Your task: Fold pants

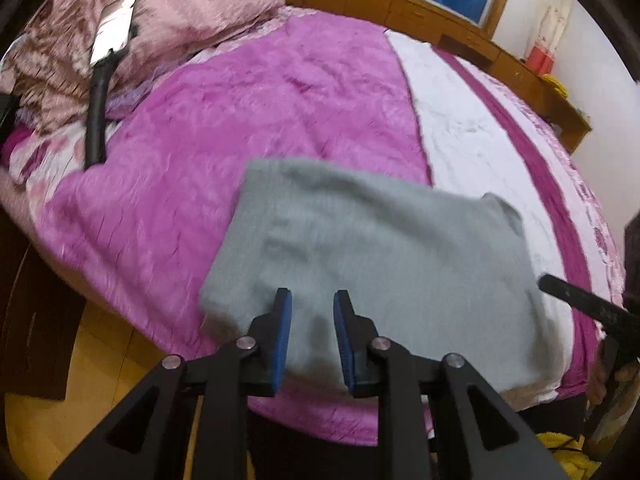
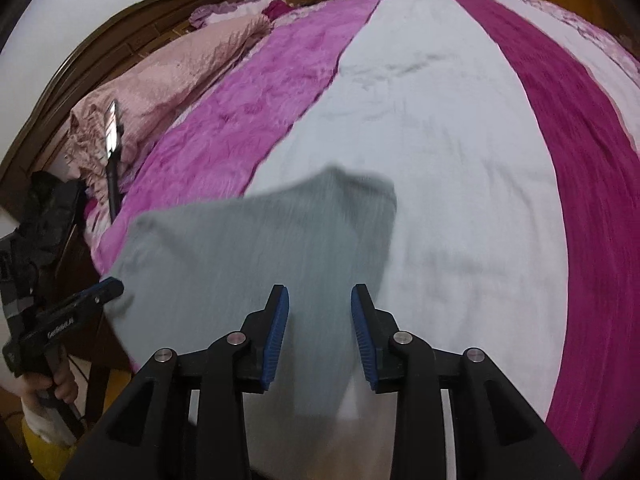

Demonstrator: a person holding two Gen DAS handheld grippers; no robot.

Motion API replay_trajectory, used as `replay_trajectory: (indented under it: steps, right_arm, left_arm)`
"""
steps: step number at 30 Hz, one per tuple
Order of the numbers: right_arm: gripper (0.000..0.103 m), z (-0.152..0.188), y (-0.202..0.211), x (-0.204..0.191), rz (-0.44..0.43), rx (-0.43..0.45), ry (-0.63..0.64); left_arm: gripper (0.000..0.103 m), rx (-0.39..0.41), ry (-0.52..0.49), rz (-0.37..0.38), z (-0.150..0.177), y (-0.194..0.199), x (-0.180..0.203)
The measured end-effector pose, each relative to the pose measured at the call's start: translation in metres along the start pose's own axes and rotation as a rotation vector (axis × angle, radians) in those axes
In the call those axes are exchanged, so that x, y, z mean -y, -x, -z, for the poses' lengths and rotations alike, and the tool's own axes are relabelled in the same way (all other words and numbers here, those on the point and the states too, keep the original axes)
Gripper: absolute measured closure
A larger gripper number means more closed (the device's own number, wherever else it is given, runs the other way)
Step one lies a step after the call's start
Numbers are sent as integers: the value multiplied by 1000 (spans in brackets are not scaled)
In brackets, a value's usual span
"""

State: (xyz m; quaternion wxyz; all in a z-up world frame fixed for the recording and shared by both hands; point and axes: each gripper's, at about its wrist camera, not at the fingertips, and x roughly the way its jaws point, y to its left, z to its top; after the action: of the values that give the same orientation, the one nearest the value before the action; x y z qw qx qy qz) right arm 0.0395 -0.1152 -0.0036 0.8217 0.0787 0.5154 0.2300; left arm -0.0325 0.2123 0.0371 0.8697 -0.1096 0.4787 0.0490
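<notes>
Grey pants [image 1: 380, 248] lie folded into a rough rectangle near the front edge of the bed, across the pink and white stripes of the bedspread [image 1: 280, 92]. My left gripper [image 1: 312, 296] hovers over their near left part with its blue pads apart and nothing pressed between them. My right gripper [image 2: 320, 290] stands open over the near right part of the pants [image 2: 260, 248], also gripping nothing. The left gripper [image 2: 108, 288] shows at the left edge of the right wrist view, at the cloth's left corner, held by a hand [image 2: 60, 388].
A crumpled pink quilt [image 1: 168, 16] lies at the head of the bed, with a black-handled stand carrying a shiny flat panel [image 1: 112, 28] beside it. Wooden cabinets [image 1: 460, 20] and a window run behind. Wooden floor [image 1: 80, 360] shows past the bed's left edge.
</notes>
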Motion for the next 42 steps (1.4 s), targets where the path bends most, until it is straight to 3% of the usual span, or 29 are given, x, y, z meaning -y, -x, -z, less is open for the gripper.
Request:
replay_trajectory:
  steps: [5, 9, 15, 20, 23, 30, 42]
  right_arm:
    - [68, 20, -23, 15, 11, -54, -49]
    - [66, 19, -22, 23, -27, -43, -91]
    - [63, 21, -14, 24, -66, -94, -223]
    - [58, 28, -23, 21, -61, -82, -200]
    - [51, 28, -25, 23, -102, -80, -203]
    - [50, 28, -25, 30, -142, -85, -217]
    - [50, 31, -23, 3, -76, -59, -83]
  left_arm:
    - [81, -38, 65, 15, 9, -16, -13]
    - [81, -15, 35, -14, 8, -5, -4]
    - [76, -4, 0, 7, 9, 13, 16]
    - [69, -19, -58, 56, 8, 7, 38]
    - [68, -55, -87, 33, 12, -9, 46]
    - [63, -59, -88, 25, 17, -20, 47]
    - [55, -55, -96, 31, 18, -21, 50]
